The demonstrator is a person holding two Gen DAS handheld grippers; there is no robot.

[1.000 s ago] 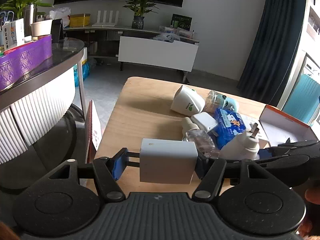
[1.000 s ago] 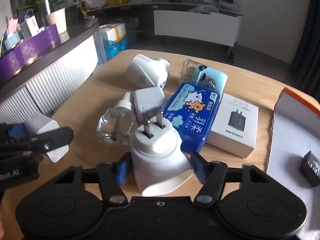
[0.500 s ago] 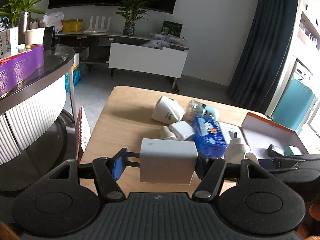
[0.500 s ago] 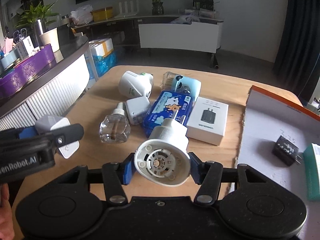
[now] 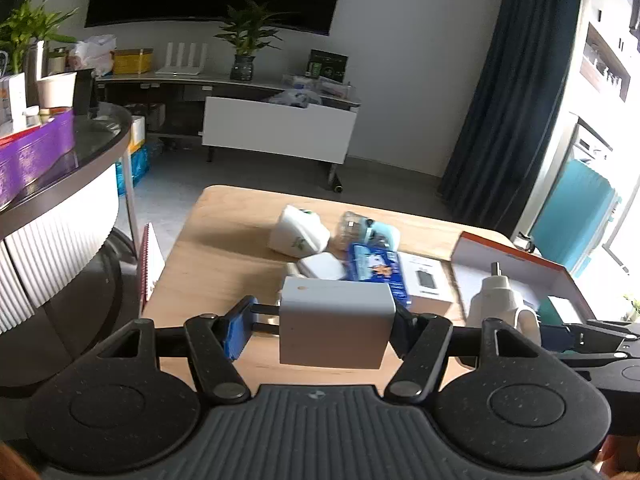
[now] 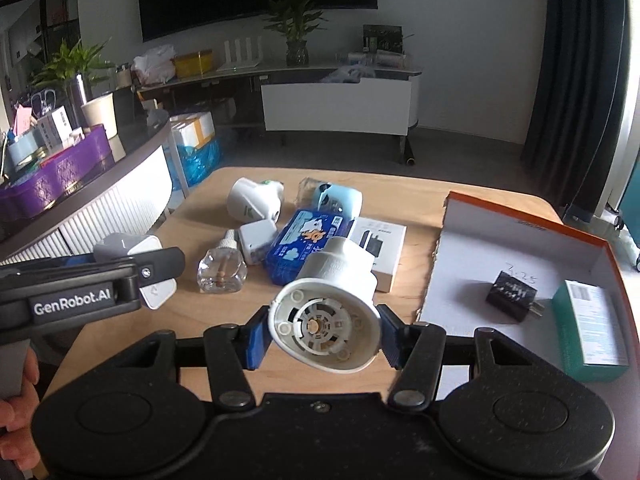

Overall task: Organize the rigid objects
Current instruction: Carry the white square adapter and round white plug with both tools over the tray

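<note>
My left gripper is shut on a white square charger, its prongs against the left pad, held above the near edge of the wooden table. My right gripper is shut on a white plug-in diffuser with its hollow underside facing the camera, lifted above the table beside the open orange-rimmed box. The same diffuser shows at the right in the left wrist view. In the right wrist view the left gripper carries the charger at the left.
On the table lie another white diffuser, a small white charger, a clear glass bottle, a blue packet, a white charger carton and a pale blue device. The box holds a black adapter and a green carton.
Both grippers rose with their loads. The right one lifted the diffuser off the table, tipped it so its underside faces the camera, and carried it right toward the box.
</note>
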